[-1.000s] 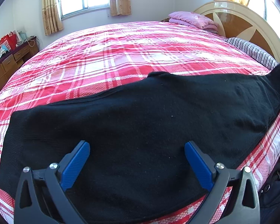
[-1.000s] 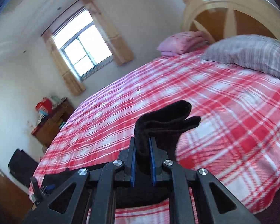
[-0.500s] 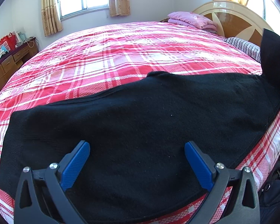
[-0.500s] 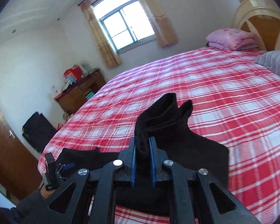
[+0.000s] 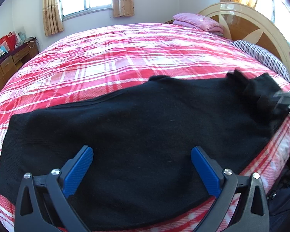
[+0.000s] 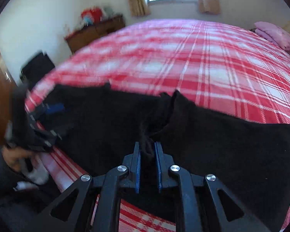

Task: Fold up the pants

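The black pants (image 5: 137,127) lie spread lengthwise across the near edge of the bed (image 5: 137,54), on its red and white checked cover. In the left wrist view the left tongs (image 5: 142,166) are released: their blue pads (image 5: 78,171) stand wide apart, with the dark cloth lying flat between and beyond them. Whether the pads touch the fabric cannot be told.

Far to the right of the left tongs, one end of the pants is bunched and raised off the bed, and a blurred bit of the right tongs (image 5: 286,101) shows there at the frame's edge.

In the right wrist view the right tongs (image 6: 147,150) are clenched on a gathered fold of the pants (image 6: 222,147), the cloth pinched between the two blue pads and rising in a crumpled peak just ahead of them. The rest of the garment spreads to both sides of these tongs. Well off to their left, the left tongs (image 6: 50,116) appear blurred over the far end of the pants.

Beyond both tongs, folded pink bedding (image 5: 198,22) sits by the wooden headboard (image 5: 247,25), with a striped pillow (image 5: 261,56) nearby.
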